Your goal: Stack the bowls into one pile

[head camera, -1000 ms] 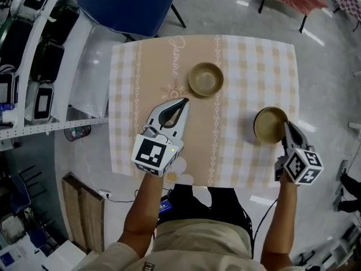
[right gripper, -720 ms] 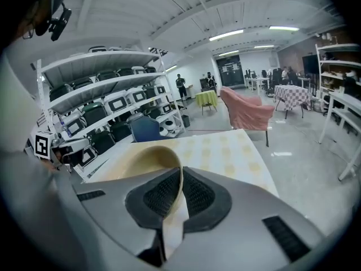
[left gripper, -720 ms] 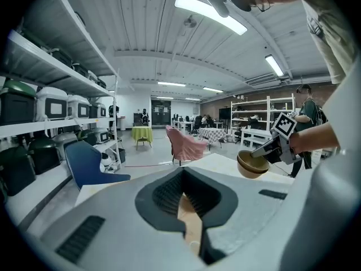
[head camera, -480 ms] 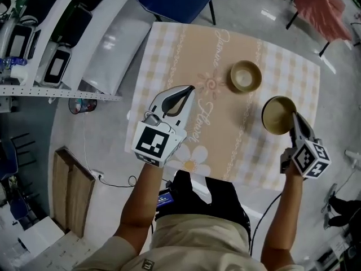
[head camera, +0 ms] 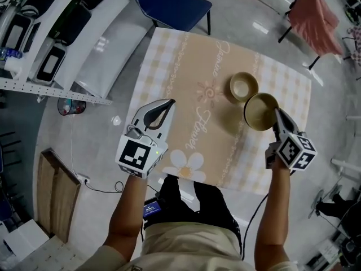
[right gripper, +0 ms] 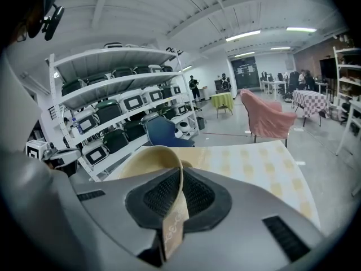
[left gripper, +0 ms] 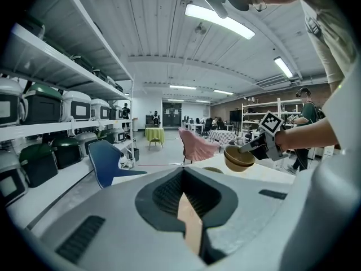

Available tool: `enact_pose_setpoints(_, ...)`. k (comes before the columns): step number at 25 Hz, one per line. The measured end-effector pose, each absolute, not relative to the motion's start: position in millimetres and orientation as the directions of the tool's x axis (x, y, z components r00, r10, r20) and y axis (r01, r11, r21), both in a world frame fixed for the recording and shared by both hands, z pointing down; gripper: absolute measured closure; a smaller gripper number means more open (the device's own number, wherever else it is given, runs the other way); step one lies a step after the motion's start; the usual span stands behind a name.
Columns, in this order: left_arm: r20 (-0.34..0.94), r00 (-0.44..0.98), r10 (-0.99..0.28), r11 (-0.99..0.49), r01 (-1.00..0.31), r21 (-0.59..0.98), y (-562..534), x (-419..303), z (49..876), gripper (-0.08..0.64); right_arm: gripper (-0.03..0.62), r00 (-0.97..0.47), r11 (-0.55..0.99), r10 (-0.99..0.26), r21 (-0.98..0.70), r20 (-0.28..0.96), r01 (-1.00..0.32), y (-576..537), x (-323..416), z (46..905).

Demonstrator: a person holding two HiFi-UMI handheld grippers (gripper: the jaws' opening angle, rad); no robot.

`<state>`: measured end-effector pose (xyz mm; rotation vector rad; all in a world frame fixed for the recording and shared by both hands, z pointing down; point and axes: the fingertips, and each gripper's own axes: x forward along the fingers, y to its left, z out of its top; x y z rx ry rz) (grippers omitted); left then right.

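Just past the resting bowl, blue chair.

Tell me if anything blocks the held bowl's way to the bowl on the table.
Nothing visible does. The held bowl, gripped at its rim by the right gripper, hangs right beside the table bowl; only bare tablecloth shows around them.

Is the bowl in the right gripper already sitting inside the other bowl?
No: the held bowl hangs in the air above the table, clamped in the right gripper.
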<state>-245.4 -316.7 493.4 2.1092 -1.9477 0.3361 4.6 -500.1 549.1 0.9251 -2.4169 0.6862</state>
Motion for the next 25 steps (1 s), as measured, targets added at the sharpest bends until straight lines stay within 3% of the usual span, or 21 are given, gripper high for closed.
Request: enact_pose_setpoints(25, 0.38, 0.042, -0.924, -0.015, -0.997, 0.073, -283, -270, 532, 0.554, 0.574, -0.641, 0.661, -0.443, -0.255, 0.627, -0.706, -551, -57, 609)
